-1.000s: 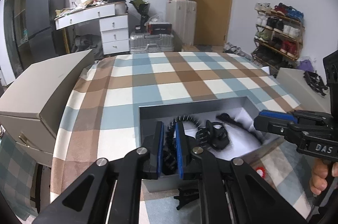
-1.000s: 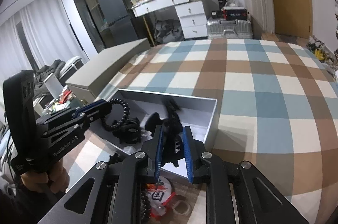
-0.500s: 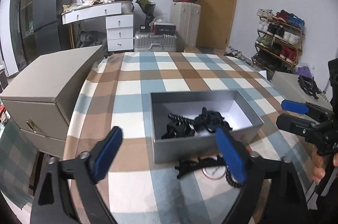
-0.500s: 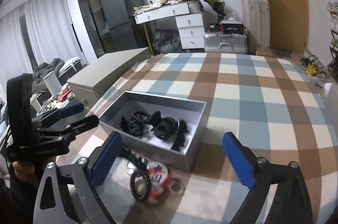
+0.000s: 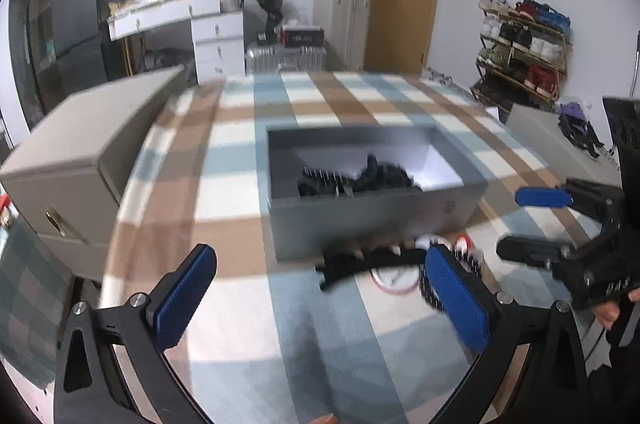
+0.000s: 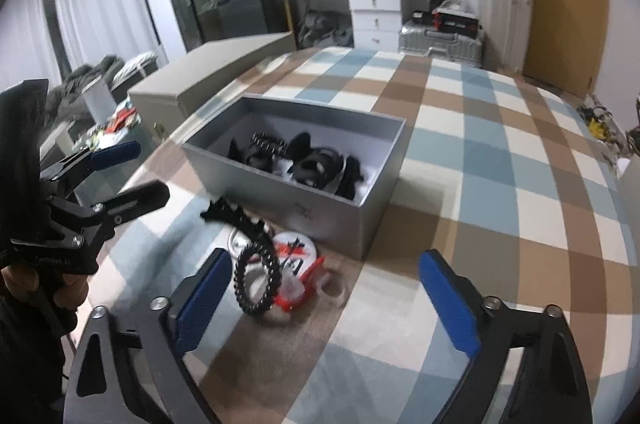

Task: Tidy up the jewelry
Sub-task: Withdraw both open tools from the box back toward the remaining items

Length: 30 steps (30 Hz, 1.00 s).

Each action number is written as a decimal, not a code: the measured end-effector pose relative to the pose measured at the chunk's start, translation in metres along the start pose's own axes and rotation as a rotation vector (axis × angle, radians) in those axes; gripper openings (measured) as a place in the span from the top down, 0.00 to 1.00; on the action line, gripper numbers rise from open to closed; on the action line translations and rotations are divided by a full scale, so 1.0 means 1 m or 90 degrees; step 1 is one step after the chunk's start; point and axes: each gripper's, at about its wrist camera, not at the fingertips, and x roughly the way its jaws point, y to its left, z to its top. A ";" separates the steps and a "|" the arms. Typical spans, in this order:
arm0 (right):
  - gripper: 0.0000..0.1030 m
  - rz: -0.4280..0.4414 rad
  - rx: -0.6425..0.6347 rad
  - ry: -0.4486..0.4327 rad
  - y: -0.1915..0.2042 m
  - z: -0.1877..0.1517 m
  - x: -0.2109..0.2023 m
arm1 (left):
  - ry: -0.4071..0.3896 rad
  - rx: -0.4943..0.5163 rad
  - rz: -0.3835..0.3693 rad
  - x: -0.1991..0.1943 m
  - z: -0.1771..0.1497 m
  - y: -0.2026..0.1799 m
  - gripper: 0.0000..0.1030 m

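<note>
A grey open box (image 5: 372,220) (image 6: 280,180) stands on the checked tablecloth and holds several black jewelry pieces (image 5: 360,180) (image 6: 304,164). In front of it lie a black spiked band (image 6: 232,216) (image 5: 360,262), a black beaded bracelet (image 6: 256,280), a red and white round piece (image 6: 294,256) and a small clear ring (image 6: 334,288). My left gripper (image 5: 320,300) (image 6: 120,172) is open and empty, low over the cloth before the box. My right gripper (image 6: 326,304) (image 5: 536,224) is open and empty, just short of the loose pieces.
A beige chest (image 5: 80,160) (image 6: 208,80) stands close to the table's left side. A second beige box (image 5: 536,128) is at the right. Behind are a white desk (image 5: 180,12), suitcases (image 5: 288,56), a door and a shoe rack (image 5: 524,44).
Both grippers let go of black pieces in the box, opened wide and drew back. Since then they have moved lower and closer to the loose pieces in front of the box.
</note>
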 end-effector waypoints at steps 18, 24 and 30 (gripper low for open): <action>0.32 -0.013 -0.033 0.077 -0.001 -0.013 0.021 | 0.015 -0.008 -0.006 0.008 -0.014 -0.002 0.01; 0.32 0.001 -0.065 0.092 0.012 -0.016 0.025 | 0.017 0.000 -0.011 0.008 -0.015 -0.006 0.01; 0.46 0.012 -0.071 0.087 0.014 -0.016 0.022 | 0.020 0.003 -0.011 0.008 -0.014 -0.006 0.01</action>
